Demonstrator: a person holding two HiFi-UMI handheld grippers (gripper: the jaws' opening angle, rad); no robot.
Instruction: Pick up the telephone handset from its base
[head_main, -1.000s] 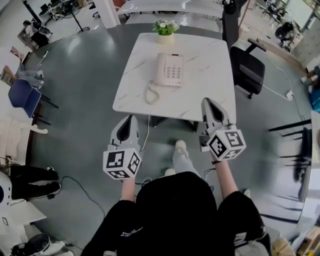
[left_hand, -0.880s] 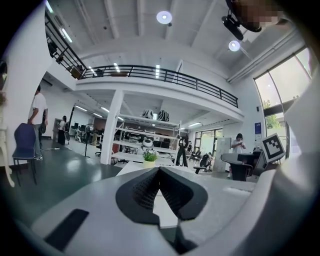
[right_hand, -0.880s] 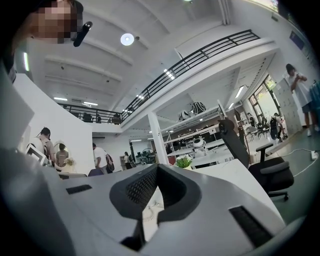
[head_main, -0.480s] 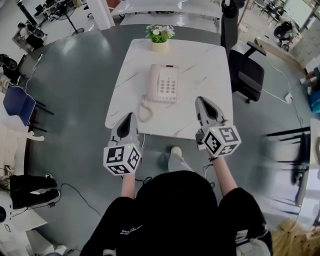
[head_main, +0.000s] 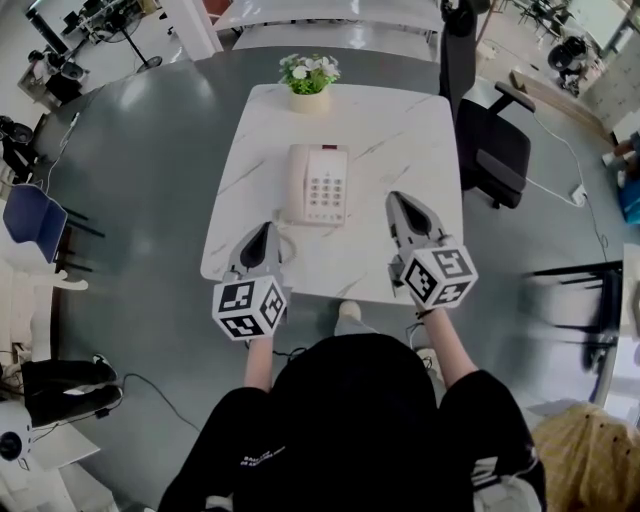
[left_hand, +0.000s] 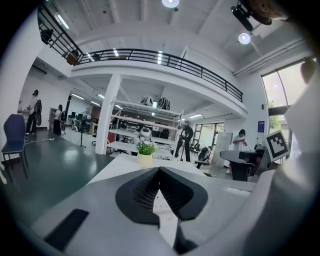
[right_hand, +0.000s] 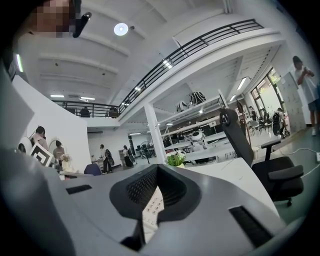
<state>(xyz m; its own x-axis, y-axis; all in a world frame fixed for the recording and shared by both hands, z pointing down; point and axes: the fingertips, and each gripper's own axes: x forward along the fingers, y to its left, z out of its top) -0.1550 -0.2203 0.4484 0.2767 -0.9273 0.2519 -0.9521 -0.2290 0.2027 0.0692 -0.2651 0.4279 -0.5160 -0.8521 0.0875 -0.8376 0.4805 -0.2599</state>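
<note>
A cream telephone (head_main: 318, 184) lies in the middle of the white marble table (head_main: 400, 140), its handset (head_main: 297, 183) resting along the left side of the base and a coiled cord (head_main: 284, 243) trailing toward the near edge. My left gripper (head_main: 263, 238) is shut and empty over the near edge, close to the cord. My right gripper (head_main: 399, 206) is also shut and empty, to the right of the phone. In the left gripper view the closed tips (left_hand: 159, 169) frame a bit of keypad (left_hand: 162, 202); the right gripper view shows its tips (right_hand: 157, 166) and keypad (right_hand: 151, 205) the same way.
A potted plant (head_main: 308, 75) stands at the table's far edge. A black office chair (head_main: 492, 148) sits right of the table and a blue chair (head_main: 28, 215) far left. Grey floor surrounds the table, with more tables (head_main: 330, 15) behind.
Both grippers have moved forward from over the floor to over the table's near edge, closer to the telephone. Both stayed shut.
</note>
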